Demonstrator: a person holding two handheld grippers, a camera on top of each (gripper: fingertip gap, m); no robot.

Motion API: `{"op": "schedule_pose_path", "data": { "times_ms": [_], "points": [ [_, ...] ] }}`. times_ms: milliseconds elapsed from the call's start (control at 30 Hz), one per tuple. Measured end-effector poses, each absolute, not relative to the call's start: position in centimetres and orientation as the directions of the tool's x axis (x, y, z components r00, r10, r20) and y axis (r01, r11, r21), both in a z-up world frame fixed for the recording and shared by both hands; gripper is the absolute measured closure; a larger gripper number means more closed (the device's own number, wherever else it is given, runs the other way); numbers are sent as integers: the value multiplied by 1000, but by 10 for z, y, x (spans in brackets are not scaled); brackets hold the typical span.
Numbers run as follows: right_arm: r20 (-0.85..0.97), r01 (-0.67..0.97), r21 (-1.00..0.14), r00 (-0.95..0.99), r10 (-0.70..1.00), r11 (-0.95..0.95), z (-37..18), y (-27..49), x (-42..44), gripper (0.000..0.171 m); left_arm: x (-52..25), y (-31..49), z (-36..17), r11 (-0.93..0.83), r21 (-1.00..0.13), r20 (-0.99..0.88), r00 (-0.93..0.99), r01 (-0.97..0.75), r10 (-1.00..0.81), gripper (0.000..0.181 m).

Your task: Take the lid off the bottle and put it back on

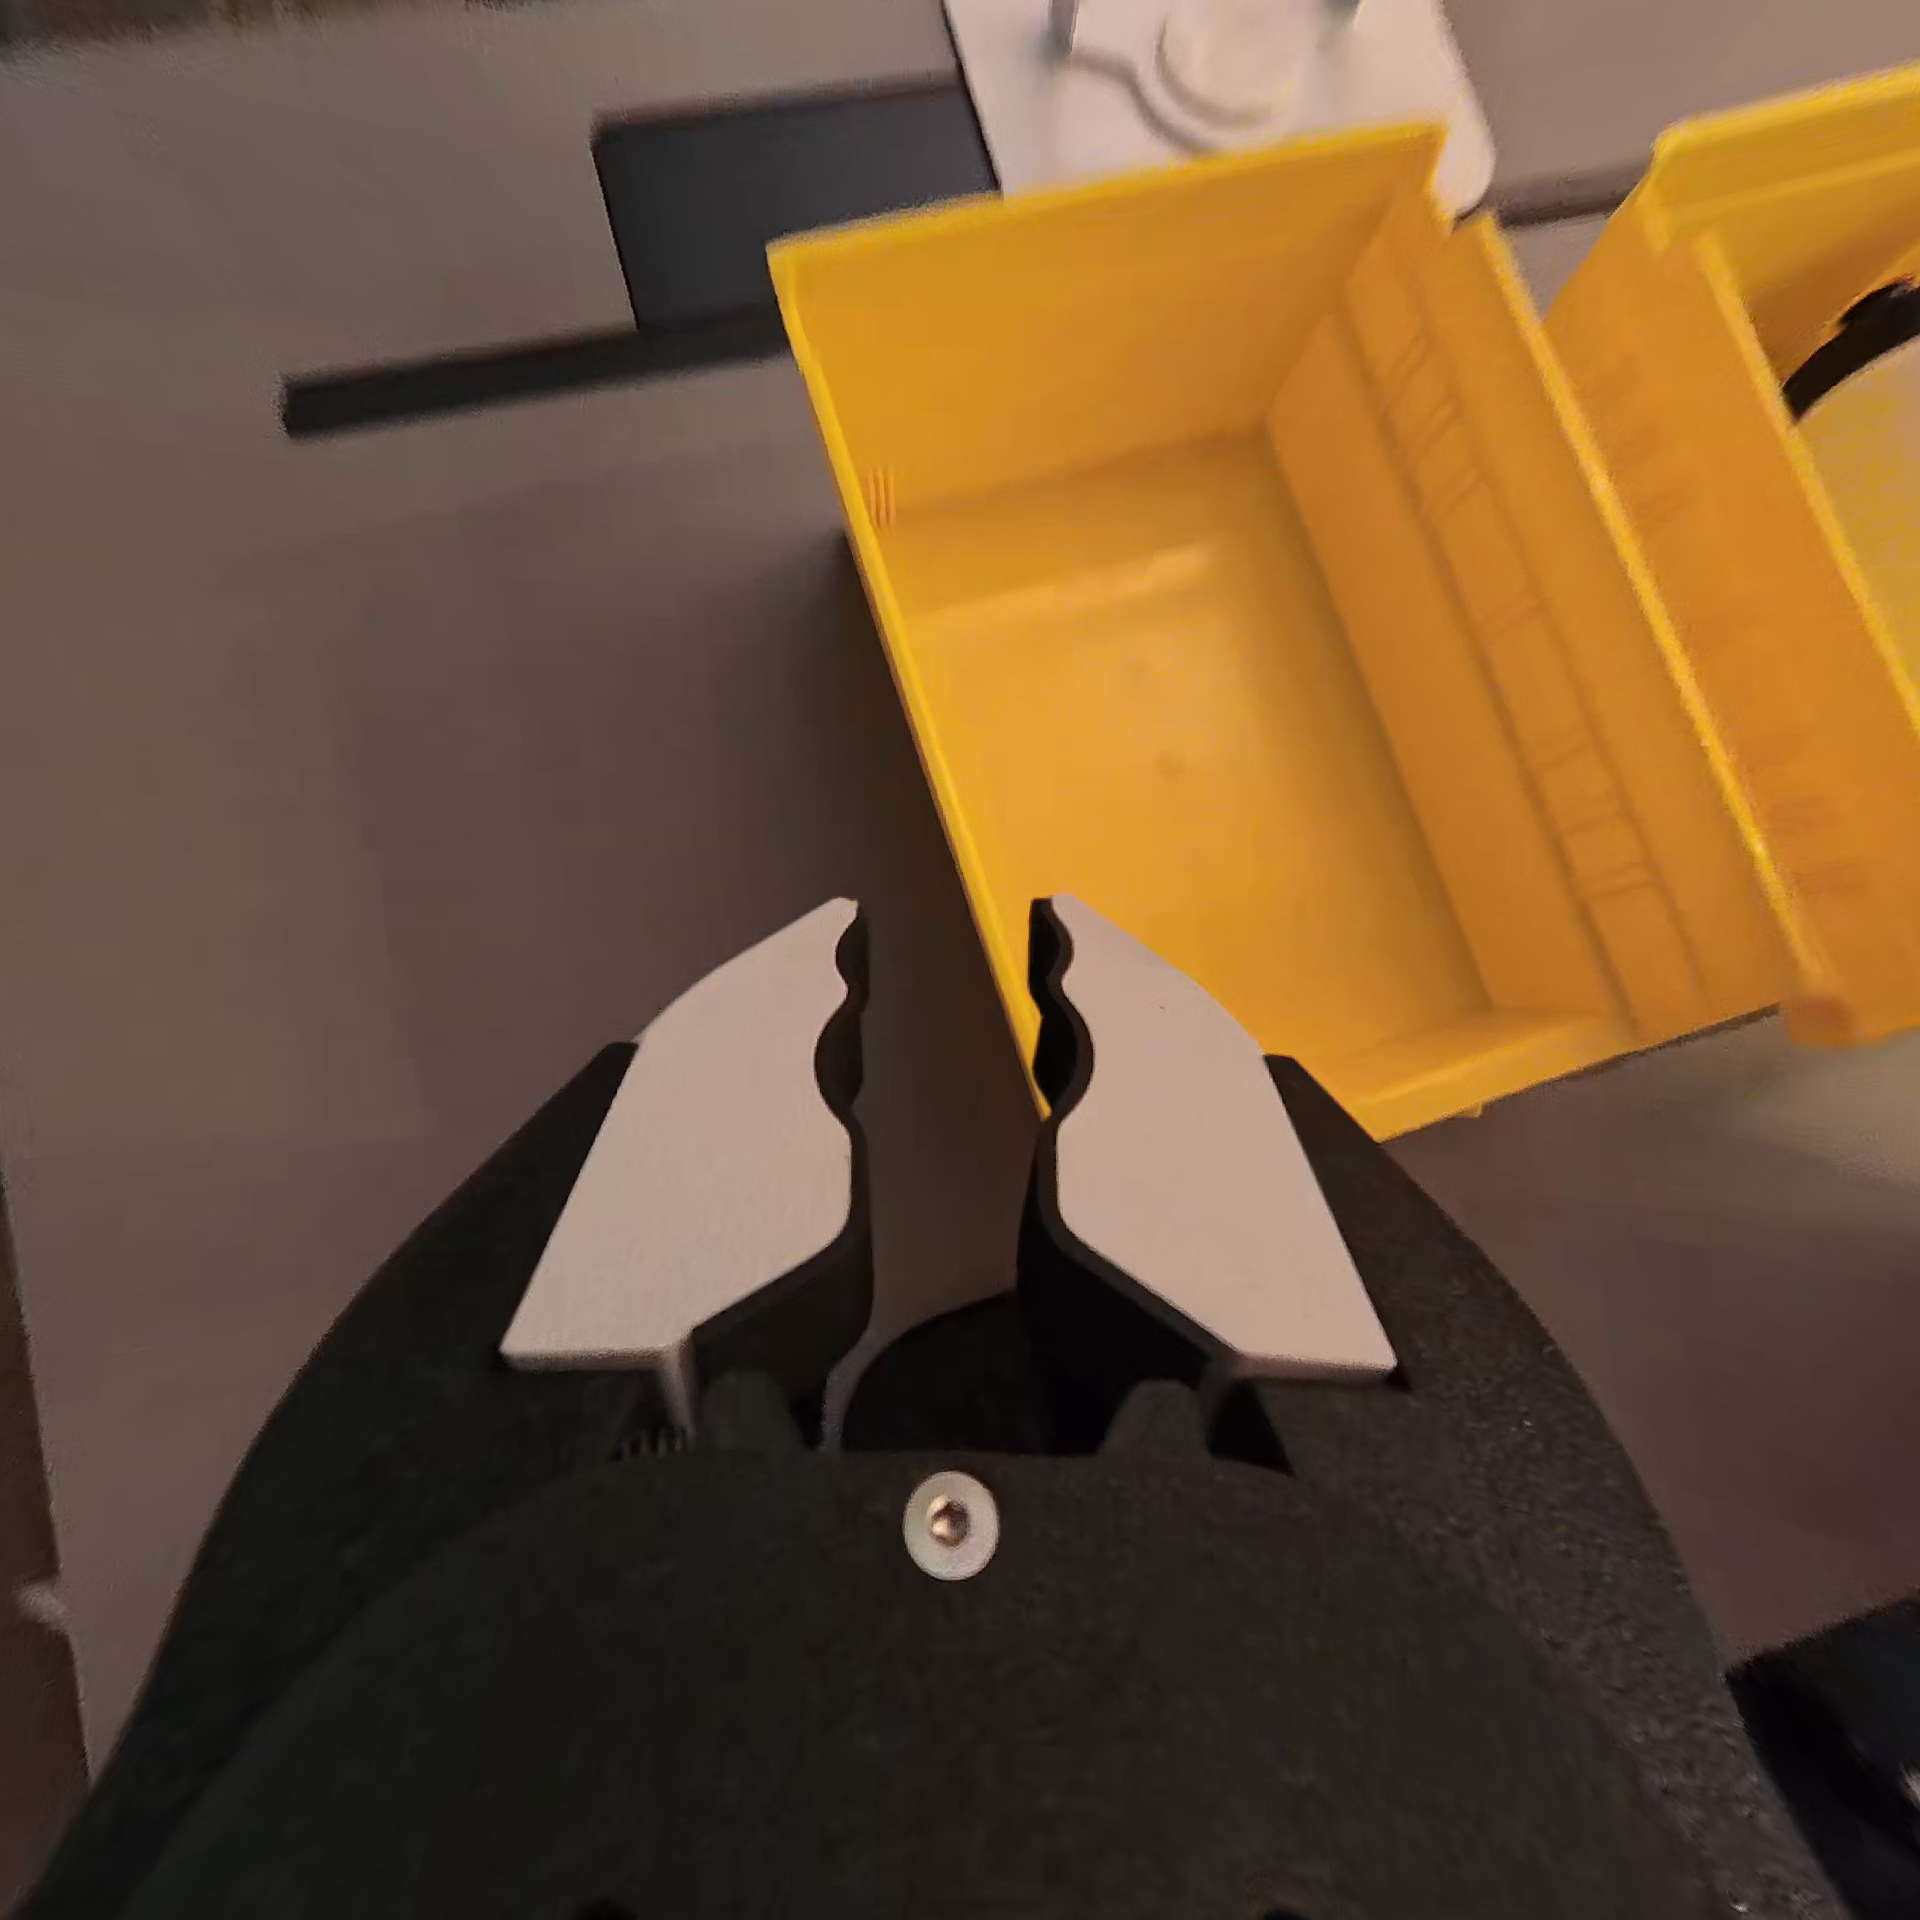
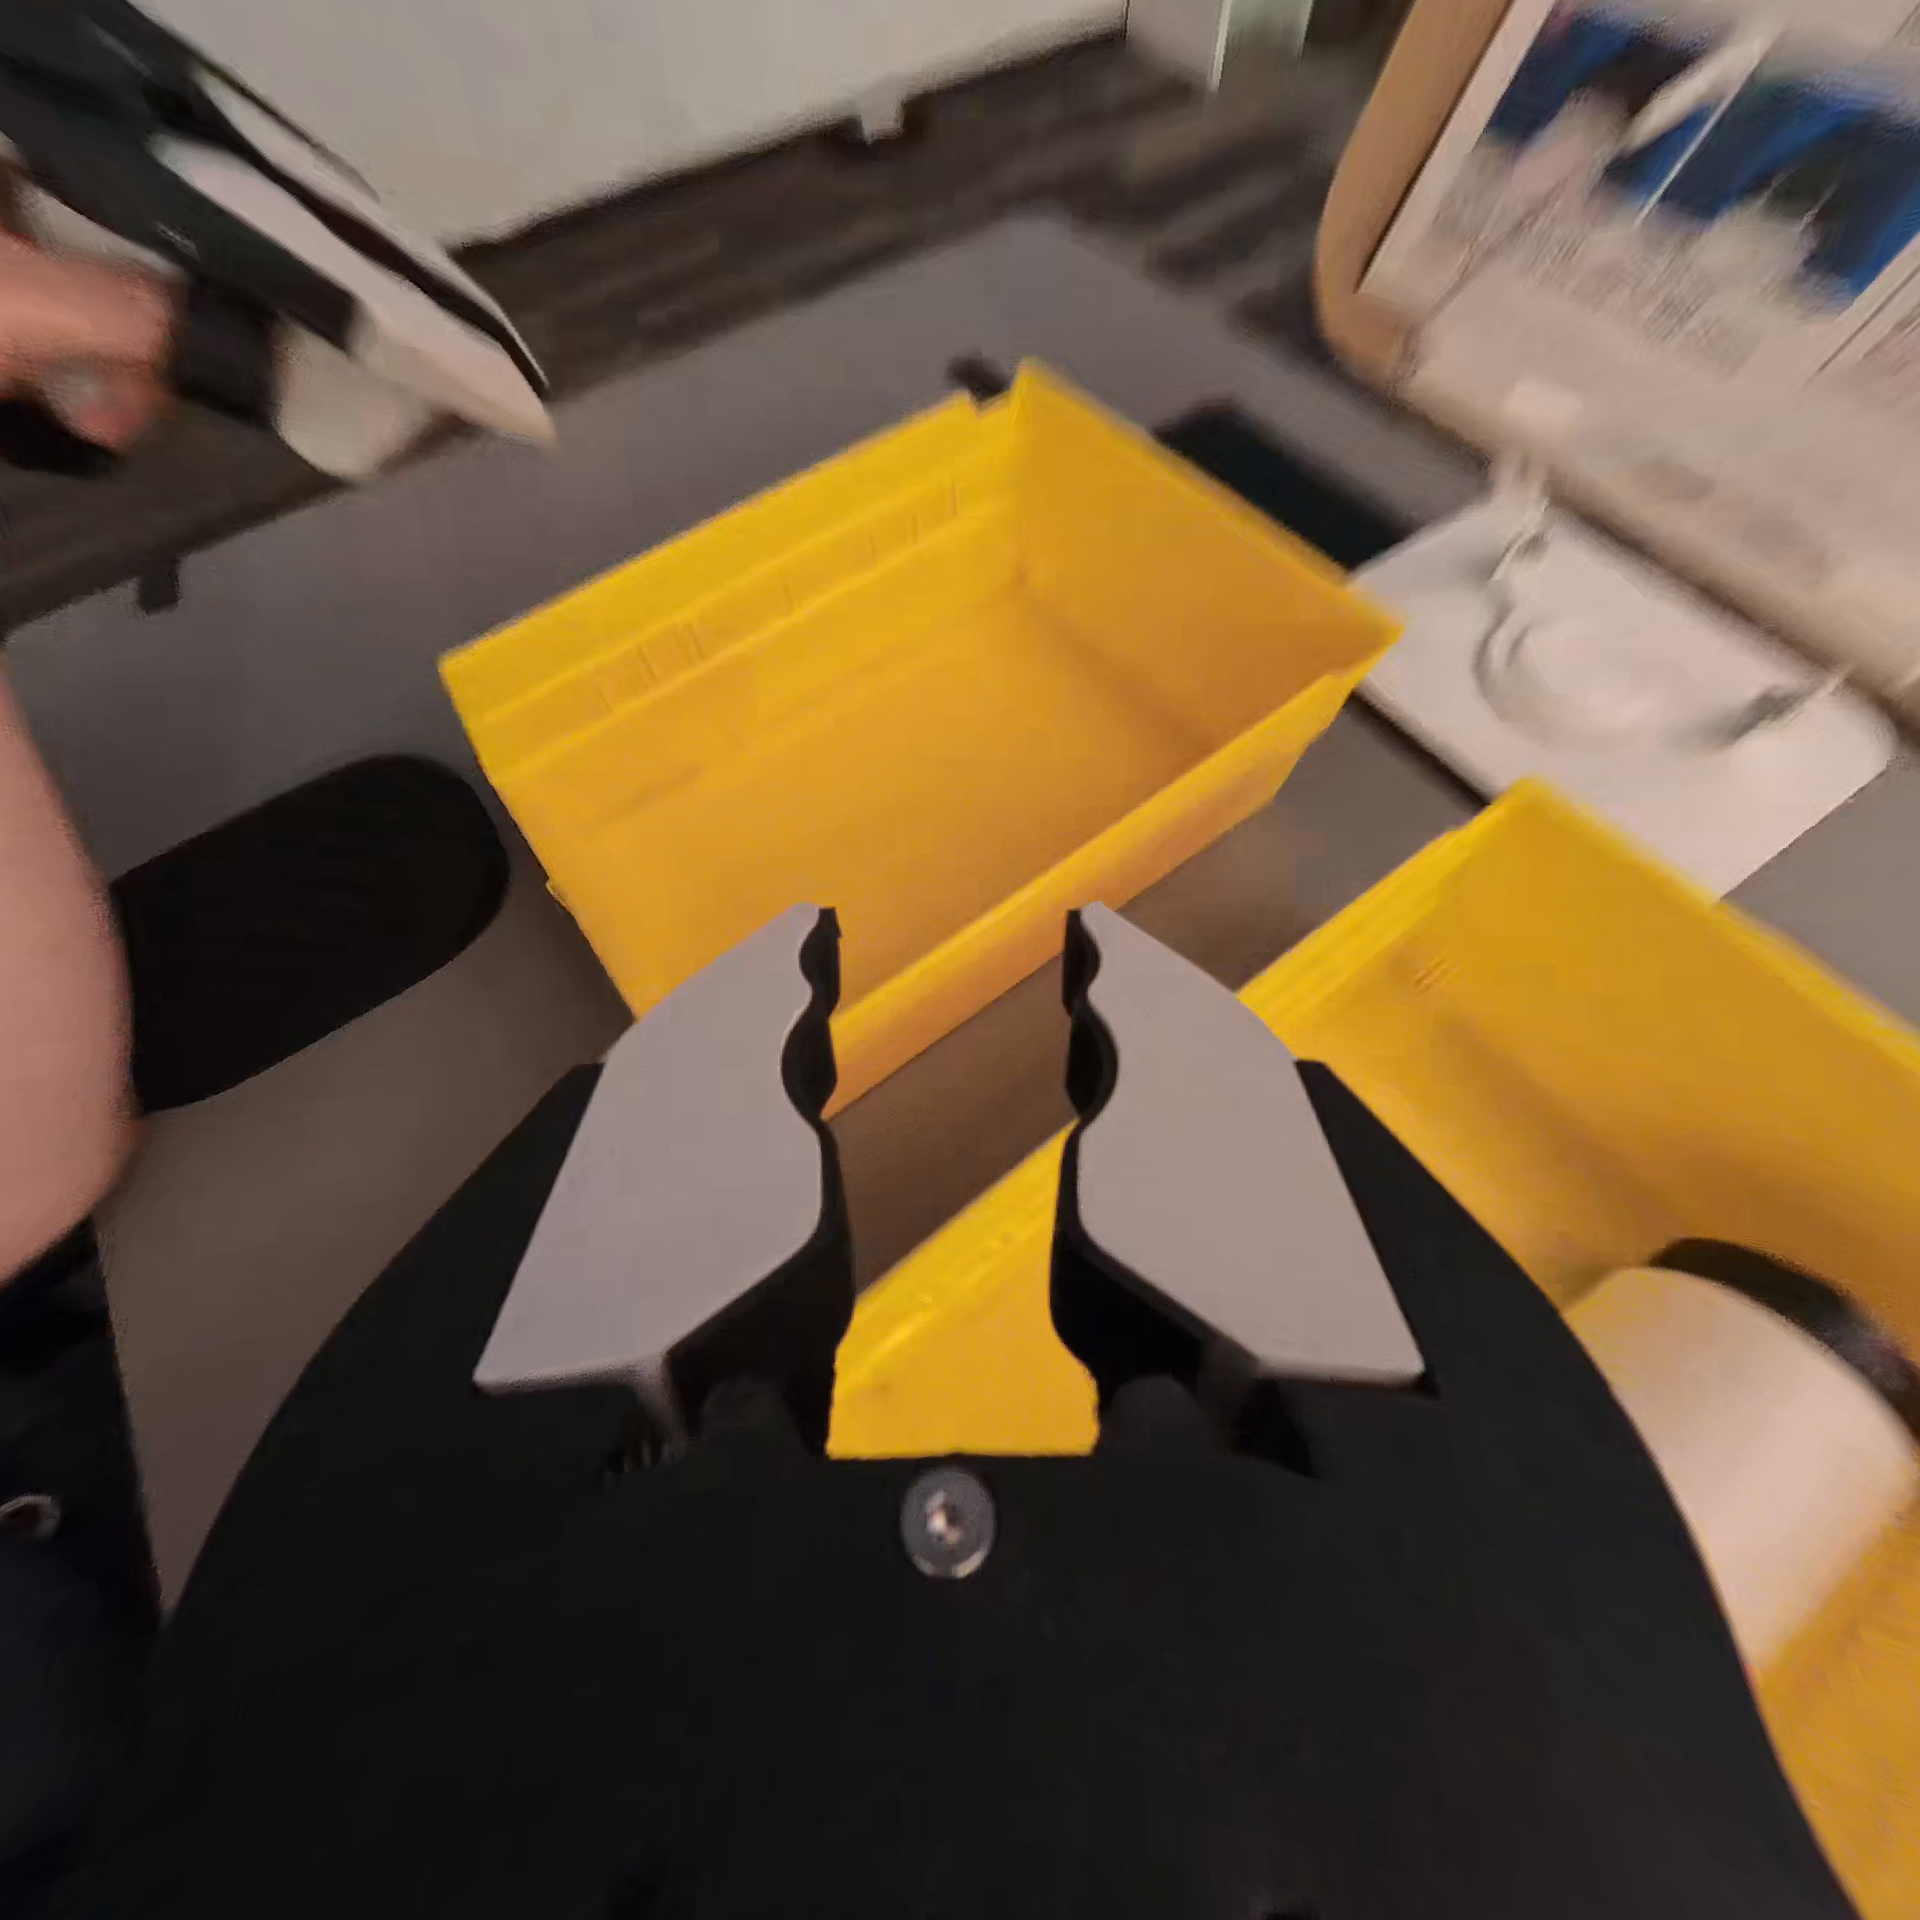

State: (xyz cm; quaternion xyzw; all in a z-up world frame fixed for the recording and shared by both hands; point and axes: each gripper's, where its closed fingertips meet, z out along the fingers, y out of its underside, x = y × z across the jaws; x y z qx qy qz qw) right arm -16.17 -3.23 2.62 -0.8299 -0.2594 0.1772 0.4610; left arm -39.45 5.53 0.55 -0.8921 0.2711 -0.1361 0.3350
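Left wrist view shows the left tool [image 1: 943, 914] with fingers parted and nothing between them, above a grey surface [image 1: 416, 727] beside an empty yellow bin [image 1: 1143, 675]. Right wrist view shows the right tool [image 2: 951, 925] likewise parted and empty, over a second yellow bin [image 2: 1558, 1091] holding the pale bottle [image 2: 1745, 1455] (lying on its side, blurred).

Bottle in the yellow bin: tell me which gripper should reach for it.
Probably right. The right gripper is open beside the near bin holding the bottle; the left gripper faces the empty bin.
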Motion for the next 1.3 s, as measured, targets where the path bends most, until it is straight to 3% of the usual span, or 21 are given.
{"op": "schedule_pose_path", "data": {
  "times_ms": [100,167,300,467,633,733,867,1000,1067,1300],
  "points": [
    [-112,294,-722,843,526,-626,-17,-6,-182,127,-393,59,39,-504,-786,-4,820,-357,-573,153],
    [-49,308,-639,899,436,-705,-36,16,-175,131,-388,55,53,-458,-825,-2,813,-330,-582,149],
    [19,277,-482,952,306,-831,-61,42,-161,133,-378,45,59,-422,-832,-13,772,-362,-636,146],
    [-159,172,-283,962,223,-944,-91,49,-183,134,-373,47,76,-322,-871,-86,762,-370,-642,146],
    [-105,134,-117,984,146,-984,-121,54,-180,143,-364,40,78,-303,-873,-88,735,-382,-672,146],
    [-103,78,-110,991,89,-991,-123,62,-176,162,-362,37,76,-307,-864,-95,729,-398,-678,146],
    [-238,1,-76,971,19,-997,-121,64,-185,166,-356,33,73,-315,-855,-84,709,-411,-700,146],
    [-245,12,-22,969,17,-1000,-112,57,-187,166,-355,27,89,-287,-887,-68,718,-361,-693,143],
    [-252,26,-18,967,29,-1000,-96,56,-188,166,-349,12,111,-225,-928,-43,686,-296,-726,131],
    [-291,20,-180,954,73,-983,36,52,-137,166,-350,-58,206,1,-990,80,574,139,-815,117]
  ]
}}
